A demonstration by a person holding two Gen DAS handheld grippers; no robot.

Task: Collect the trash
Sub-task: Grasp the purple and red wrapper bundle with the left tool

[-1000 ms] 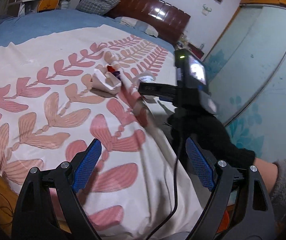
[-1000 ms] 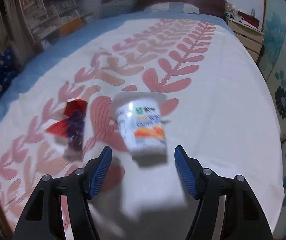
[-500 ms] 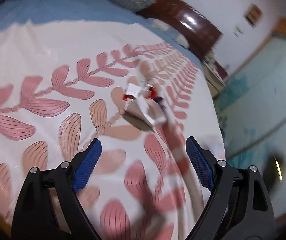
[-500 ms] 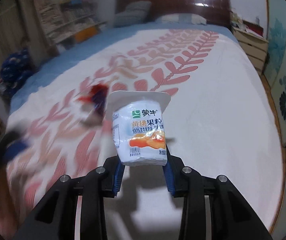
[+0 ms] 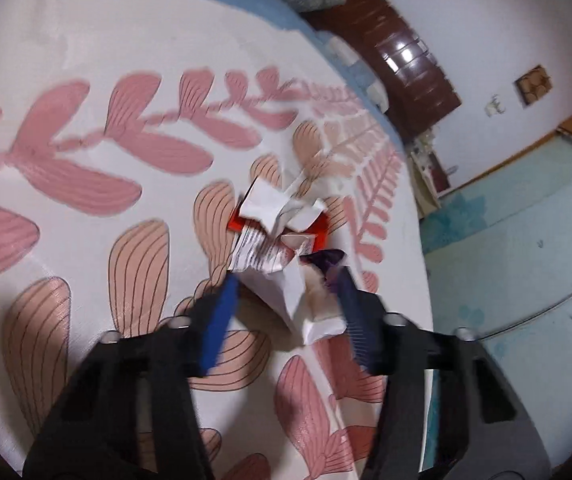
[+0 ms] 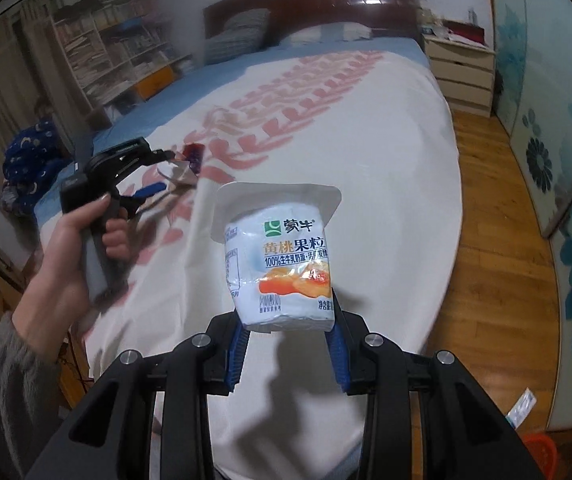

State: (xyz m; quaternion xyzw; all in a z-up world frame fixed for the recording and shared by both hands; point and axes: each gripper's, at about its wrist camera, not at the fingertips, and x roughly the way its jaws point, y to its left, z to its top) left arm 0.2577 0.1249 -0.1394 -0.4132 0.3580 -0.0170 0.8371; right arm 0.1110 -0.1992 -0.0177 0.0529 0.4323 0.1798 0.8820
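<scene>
**Yogurt cup in the air, paper wad in the squeeze**

The right tongs (image 6: 288, 350) have the yogurt cup (image 6: 280, 256) clamped at its base, blue pads pressed against either side, and the cup is up off the bed (image 6: 366, 168), held upright with its wide foil-rimmed top showing and the peach-coloured label facing the camera. Behind it lies the white bedspread with its pink leaf print, with the wooden floor (image 6: 498, 216) to the right and a bookshelf (image 6: 114, 56) off to the left.

Over on the left side, a hand (image 6: 74, 244) in a grey fuzzy sleeve grips the handle of the left tongs (image 5: 286, 312), and those jaws have just been closing. Between them sits the crumpled paper trash (image 5: 282, 248), a white wad with red printed edges and striped scraps, lying on the bedspread. A dark purple wrapper (image 5: 324, 260) pokes out just beside the right-hand pad. The left pad touches the wad's lower edge; whether the other pad is pressing on the paper is too blurred to call. The wad itself rests on the bed, near the bedspread's side edge, with the dark headboard (image 5: 402, 52) far beyond.
</scene>
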